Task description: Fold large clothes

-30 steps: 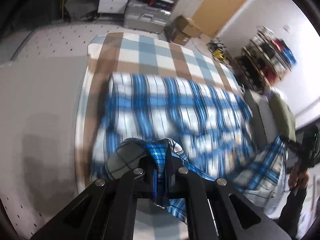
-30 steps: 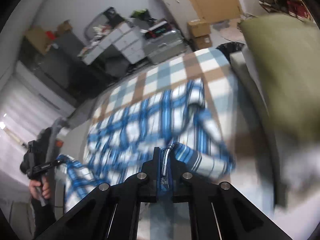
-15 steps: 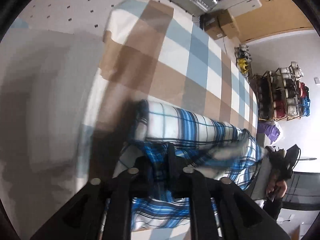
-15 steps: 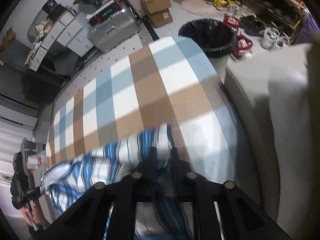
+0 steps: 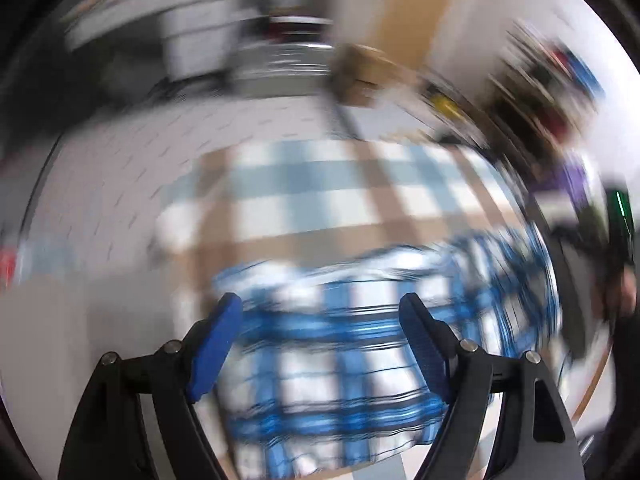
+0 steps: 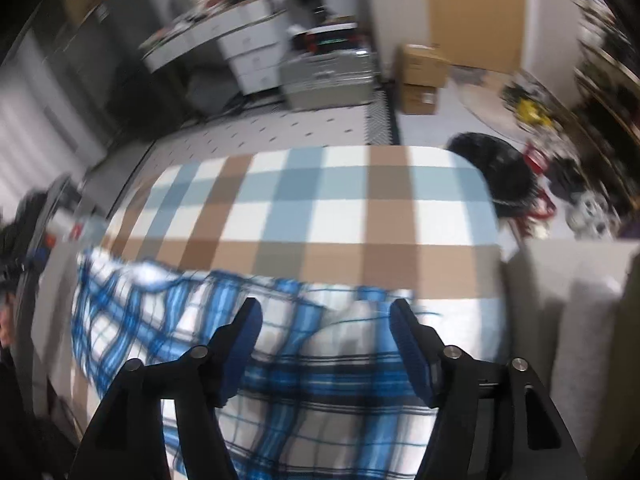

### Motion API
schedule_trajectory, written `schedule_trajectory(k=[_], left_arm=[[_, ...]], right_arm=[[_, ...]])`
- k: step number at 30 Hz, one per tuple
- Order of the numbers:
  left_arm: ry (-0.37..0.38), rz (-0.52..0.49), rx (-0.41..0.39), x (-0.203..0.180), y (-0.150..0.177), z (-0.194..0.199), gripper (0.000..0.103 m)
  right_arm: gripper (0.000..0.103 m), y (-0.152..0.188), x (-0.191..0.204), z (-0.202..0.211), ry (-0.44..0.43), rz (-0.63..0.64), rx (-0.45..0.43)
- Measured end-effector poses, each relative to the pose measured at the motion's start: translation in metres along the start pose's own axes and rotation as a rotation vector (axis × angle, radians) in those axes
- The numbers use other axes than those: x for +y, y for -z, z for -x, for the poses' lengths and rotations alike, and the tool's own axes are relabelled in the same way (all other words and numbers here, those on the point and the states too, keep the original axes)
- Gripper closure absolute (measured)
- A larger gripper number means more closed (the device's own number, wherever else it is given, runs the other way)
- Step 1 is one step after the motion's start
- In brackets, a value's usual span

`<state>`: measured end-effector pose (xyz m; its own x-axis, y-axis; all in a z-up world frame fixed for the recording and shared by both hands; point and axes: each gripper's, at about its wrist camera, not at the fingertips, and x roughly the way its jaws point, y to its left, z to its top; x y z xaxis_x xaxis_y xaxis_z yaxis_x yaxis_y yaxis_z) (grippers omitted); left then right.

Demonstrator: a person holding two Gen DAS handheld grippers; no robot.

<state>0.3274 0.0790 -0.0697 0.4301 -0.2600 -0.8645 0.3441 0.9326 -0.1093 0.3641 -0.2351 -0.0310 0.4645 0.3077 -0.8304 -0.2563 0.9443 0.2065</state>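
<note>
Left wrist view: your left tool [image 5: 320, 312] has just been opening, jaws wide, nothing gripped | right tool [image 6: 324, 316] likewise wide, released | plaid shirt [image 6: 304, 384] lies folded on near half of checked worktop [image 6: 320, 200], dropped to set the fold.

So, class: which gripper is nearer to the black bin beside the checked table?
Right. The right gripper hangs over the shirt at the table end beside the black bin; the left gripper is at the opposite end.
</note>
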Motion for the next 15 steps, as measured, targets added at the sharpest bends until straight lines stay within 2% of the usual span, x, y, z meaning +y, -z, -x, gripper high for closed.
schedule_trajectory(k=[3, 6, 8, 9, 13, 14, 15], left_arm=[[0.008, -0.262, 0.109, -0.060, -0.008, -0.052, 0.025], [0.000, -0.396, 0.196, -0.086, -0.019, -0.101, 0.025], [0.009, -0.434, 0.225, -0.092, -0.026, -0.125, 0.025], [0.037, -0.438, 0.248, -0.092, -0.031, -0.135, 0.025], [0.103, -0.443, 0.296, -0.095, -0.039, -0.160, 0.025], [0.111, -0.449, 0.309, -0.094, -0.037, -0.166, 0.026], [0.126, -0.452, 0.318, -0.096, -0.035, -0.168, 0.035]], right_arm=[[0.032, -0.003, 0.019, -0.021, -0.028, 0.099, 0.051], [0.032, -0.005, 0.037, -0.050, -0.029, 0.211, 0.146], [0.033, -0.002, 0.045, -0.064, -0.031, 0.274, 0.189], [0.034, -0.003, 0.051, -0.076, -0.023, 0.315, 0.216], [0.034, -0.006, 0.063, -0.098, -0.025, 0.396, 0.232], [0.036, -0.007, 0.064, -0.103, -0.031, 0.409, 0.237], [0.039, -0.008, 0.066, -0.109, -0.029, 0.426, 0.245]])
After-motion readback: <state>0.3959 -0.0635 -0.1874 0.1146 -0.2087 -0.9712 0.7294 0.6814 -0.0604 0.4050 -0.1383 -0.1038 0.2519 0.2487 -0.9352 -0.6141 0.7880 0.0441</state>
